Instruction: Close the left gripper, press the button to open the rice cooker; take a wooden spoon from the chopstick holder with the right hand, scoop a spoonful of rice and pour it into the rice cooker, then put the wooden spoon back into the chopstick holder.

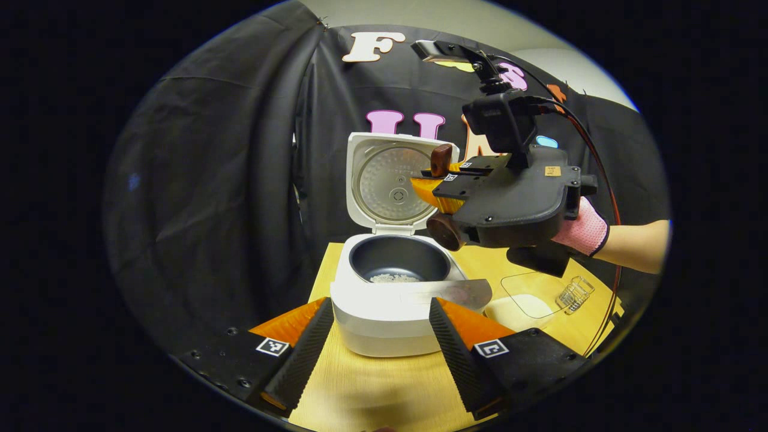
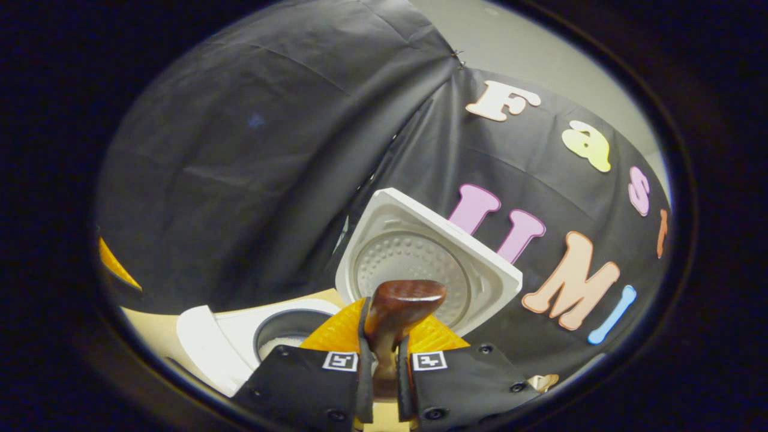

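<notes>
Left gripper view, left to right: black cloth wall [image 1: 210,180] close behind and left of the table [image 1: 384,384], bare wood in front of the cooker [image 1: 384,312]. Left gripper [image 1: 378,336] low at the table's near edge, released, fingers spread wide to either side of the cooker's front, touching nothing. Cooker open, lid [image 1: 393,180] upright at the back, dark pot [image 1: 399,258] holding a little rice [image 1: 393,278] at its bottom. Free room above the pot's left half. Right of the cooker, a clear box [image 1: 528,297] on the table, and beyond it a small clear holder [image 1: 575,294] near the table's right edge.

Right gripper [image 1: 447,180] raised above the pot's right rim, level with the lid, clenched on the spoon [image 1: 442,159]: one end up between the fingers, the other rounded end [image 1: 445,232] below the body, above the pot's rim. Gloved hand [image 1: 582,231] behind the body, bare forearm running out to the right, roughly level.

Right gripper view: fingers pressed on the spoon [image 2: 396,312] from both sides, bowl end sticking up ahead of them, lid [image 2: 420,264] just beyond, pot [image 2: 288,336] low to the left.
</notes>
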